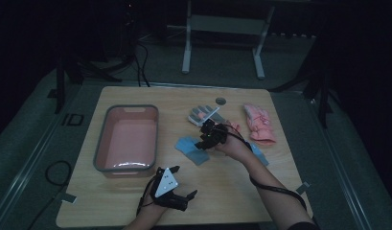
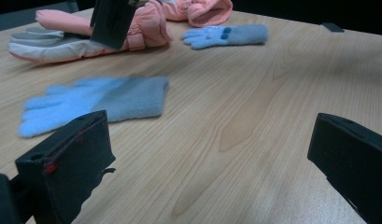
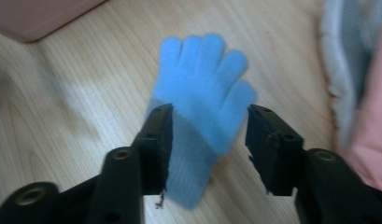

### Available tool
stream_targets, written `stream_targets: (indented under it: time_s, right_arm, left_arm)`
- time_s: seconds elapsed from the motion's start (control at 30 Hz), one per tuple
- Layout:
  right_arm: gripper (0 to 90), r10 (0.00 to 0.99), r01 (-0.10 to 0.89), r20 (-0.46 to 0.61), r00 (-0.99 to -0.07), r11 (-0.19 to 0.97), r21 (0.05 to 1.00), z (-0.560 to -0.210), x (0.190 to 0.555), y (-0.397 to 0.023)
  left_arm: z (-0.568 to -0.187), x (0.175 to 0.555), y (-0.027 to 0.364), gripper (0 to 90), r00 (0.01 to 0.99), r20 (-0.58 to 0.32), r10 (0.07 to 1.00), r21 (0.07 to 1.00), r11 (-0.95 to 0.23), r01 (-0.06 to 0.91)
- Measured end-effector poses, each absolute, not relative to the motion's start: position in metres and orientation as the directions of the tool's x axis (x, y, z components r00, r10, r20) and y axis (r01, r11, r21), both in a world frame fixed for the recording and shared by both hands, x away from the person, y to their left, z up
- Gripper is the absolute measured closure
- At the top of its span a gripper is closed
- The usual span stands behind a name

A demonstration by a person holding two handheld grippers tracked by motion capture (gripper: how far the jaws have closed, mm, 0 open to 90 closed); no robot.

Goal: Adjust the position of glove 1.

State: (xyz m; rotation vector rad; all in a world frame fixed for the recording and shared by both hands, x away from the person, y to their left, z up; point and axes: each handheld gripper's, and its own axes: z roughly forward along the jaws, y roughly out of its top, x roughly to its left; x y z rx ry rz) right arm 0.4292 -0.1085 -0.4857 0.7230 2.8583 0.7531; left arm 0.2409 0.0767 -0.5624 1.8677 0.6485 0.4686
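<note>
A light blue knit glove [image 3: 202, 88] lies flat on the wooden table [image 1: 232, 191], fingers pointing away from my right gripper [image 3: 208, 140]. That gripper's jaws straddle the glove's cuff with a gap left on one side, so it is open. From above, the right gripper [image 1: 206, 138] hangs over the same glove [image 1: 191, 149] at mid-table. A second blue glove [image 2: 226, 35] lies farther right, partly under the right hand [image 1: 259, 154]. My left gripper [image 2: 207, 163] stands wide open and empty near the table's front edge [image 1: 186, 200].
A pink bin [image 1: 127, 139] with a grey rim stands on the left, with nothing in it. A pink mitten [image 1: 258, 123] lies at the back right. A grey-palmed mitten [image 1: 205, 115] lies behind the right gripper. Table legs stand on the floor beyond.
</note>
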Motion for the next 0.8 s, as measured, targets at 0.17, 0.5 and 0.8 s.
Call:
stream_targets:
  time_s: [0.17, 0.5, 0.8]
  right_arm:
    - [60.7, 0.465, 0.432, 0.05, -0.884, 0.77, 0.47, -0.504, 0.437, -0.101]
    - [65.0, 0.43, 0.396, 0.033, -0.902, 0.797, 0.456, -0.53, 0.438, -0.091]
    - [86.8, 0.523, 0.481, 0.035, -0.851, 0.753, 0.449, -0.529, 0.429, -0.086]
  left_arm:
    - [-0.562, 0.241, 0.077, 0.0, 0.776, 0.017, 0.63, 0.93, -0.295, 0.219]
    - [-0.562, 0.241, 0.077, 0.0, 0.776, 0.011, 0.63, 0.931, -0.29, 0.223]
    - [-0.562, 0.241, 0.077, 0.0, 0.776, 0.014, 0.63, 0.93, -0.293, 0.221]
